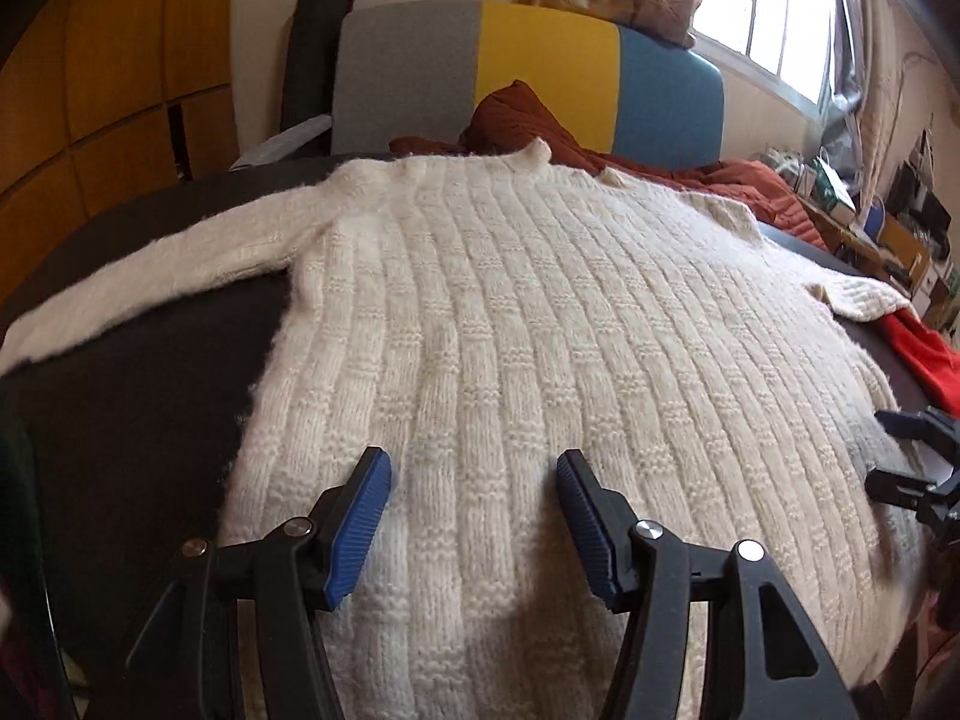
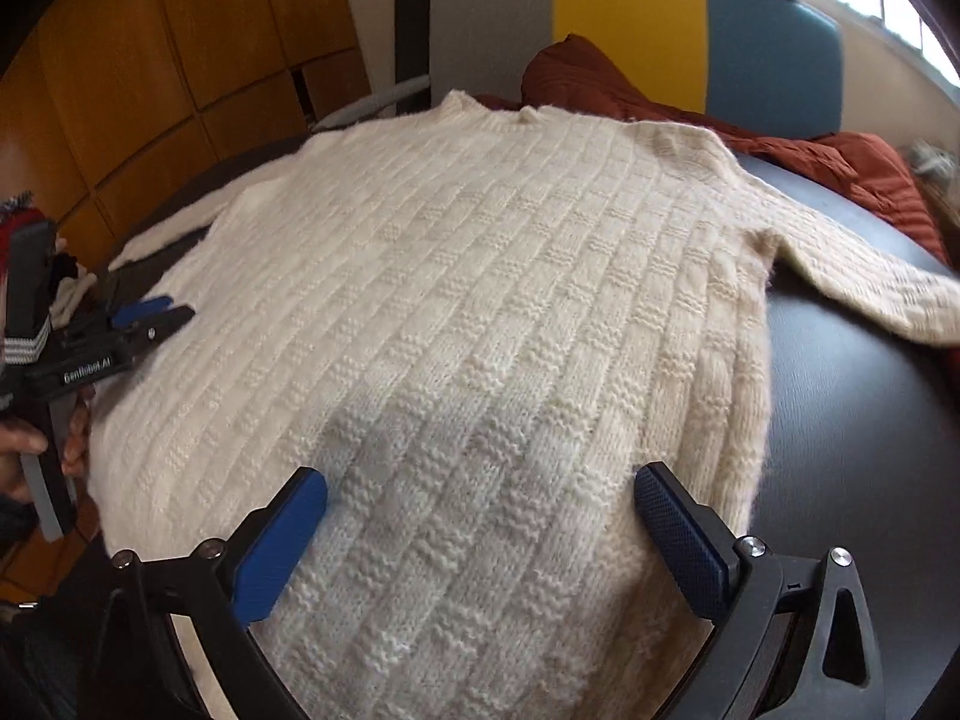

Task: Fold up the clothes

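The cream knitted sweater lies spread flat on the dark tabletop, neck pointing away toward the chair, both sleeves stretched out sideways from the body. No fold has been made yet as far as I can see: body flat, sleeves out, hem nearest the person. So the folding is at its very start, with the sleeves and the body all left to do.

Over the near hem, the left gripper hangs with its blue pads spread wide and nothing pinched between them, only knit showing in the gap. The right gripper hovers over the sweater's near right part, jaws likewise spread apart and empty.

Beyond the sweater's collar lies a rust-brown garment, bunched against the grey, yellow and blue chair back; it touches or slightly underlies the neck edge and could snag a fold there. Off the sweater's right sleeve a red cloth lies at the table's edge. Left of the sweater stand wooden cabinet doors; right of it, a window above cluttered shelves.
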`<action>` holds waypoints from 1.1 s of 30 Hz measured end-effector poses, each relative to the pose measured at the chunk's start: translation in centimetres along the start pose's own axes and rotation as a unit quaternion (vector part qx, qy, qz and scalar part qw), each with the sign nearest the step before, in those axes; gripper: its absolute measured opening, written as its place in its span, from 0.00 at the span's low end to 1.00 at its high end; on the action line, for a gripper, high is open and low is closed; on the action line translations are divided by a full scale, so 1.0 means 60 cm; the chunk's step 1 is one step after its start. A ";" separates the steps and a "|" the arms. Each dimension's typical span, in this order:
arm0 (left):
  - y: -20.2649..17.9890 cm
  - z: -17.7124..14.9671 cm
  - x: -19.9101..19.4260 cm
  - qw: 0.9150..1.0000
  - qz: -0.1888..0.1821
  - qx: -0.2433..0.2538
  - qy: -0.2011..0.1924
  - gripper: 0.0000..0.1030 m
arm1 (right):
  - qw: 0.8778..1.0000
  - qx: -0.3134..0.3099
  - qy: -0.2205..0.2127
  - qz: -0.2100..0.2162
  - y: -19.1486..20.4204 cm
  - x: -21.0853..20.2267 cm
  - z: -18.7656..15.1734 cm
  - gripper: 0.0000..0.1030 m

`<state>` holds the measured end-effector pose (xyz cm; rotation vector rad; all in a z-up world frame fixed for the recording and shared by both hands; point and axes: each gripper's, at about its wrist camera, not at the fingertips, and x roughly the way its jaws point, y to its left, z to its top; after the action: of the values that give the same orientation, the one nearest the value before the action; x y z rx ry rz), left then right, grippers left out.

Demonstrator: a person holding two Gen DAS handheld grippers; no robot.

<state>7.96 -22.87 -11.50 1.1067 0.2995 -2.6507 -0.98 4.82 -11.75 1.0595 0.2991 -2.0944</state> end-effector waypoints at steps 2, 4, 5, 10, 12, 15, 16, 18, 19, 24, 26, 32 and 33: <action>-0.001 -0.011 -0.013 1.000 0.000 -0.006 -0.003 0.57 | 1.000 0.007 -0.011 -0.003 0.001 -0.007 -0.013 1.00; -0.001 -0.012 -0.018 1.000 -0.001 -0.006 -0.001 0.57 | 1.000 0.009 -0.012 -0.006 0.001 -0.006 -0.014 1.00; 0.002 -0.007 -0.021 1.000 -0.003 -0.009 0.003 0.57 | 1.000 0.008 -0.009 -0.009 0.001 -0.004 -0.011 1.00; 0.049 0.035 -0.036 0.997 0.007 -0.075 -0.010 0.57 | 1.000 0.016 0.022 -0.011 -0.008 0.013 0.032 1.00; 0.084 0.066 -0.035 0.993 0.037 -0.108 -0.022 0.57 | 1.000 0.028 0.009 -0.010 -0.015 0.007 0.052 1.00; 0.139 0.125 -0.009 0.982 0.105 -0.158 -0.024 0.53 | 0.999 0.033 -0.035 -0.019 -0.020 0.002 0.089 1.00; 0.155 0.145 0.003 0.977 0.122 -0.173 -0.022 0.53 | 0.998 0.032 -0.047 -0.021 -0.020 0.005 0.103 1.00; 0.184 0.182 0.030 0.969 0.152 -0.193 -0.020 0.53 | 0.997 0.027 -0.060 -0.026 -0.012 0.021 0.131 1.00; 0.197 0.198 0.044 0.966 0.168 -0.195 -0.017 0.53 | 0.997 0.024 -0.064 -0.028 -0.009 0.031 0.144 1.00; 0.238 0.256 0.109 0.955 0.240 -0.173 -0.003 0.53 | 0.999 0.011 -0.039 -0.020 0.006 0.109 0.186 1.00; 0.252 0.267 0.135 0.951 0.265 -0.158 0.013 0.53 | 1.000 0.017 -0.009 -0.010 0.002 0.136 0.188 1.00; 0.301 0.233 0.187 0.927 0.322 -0.172 0.081 0.29 | 0.999 0.034 -0.016 0.012 -0.013 0.138 0.183 1.00; 0.302 0.224 0.179 0.924 0.330 -0.177 0.072 0.29 | 0.999 0.036 -0.017 0.015 -0.014 0.138 0.183 1.00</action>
<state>-2.69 -45.45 -11.60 1.0462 0.3419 -1.8431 -11.11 -4.47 -11.31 1.0621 0.1917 -2.1079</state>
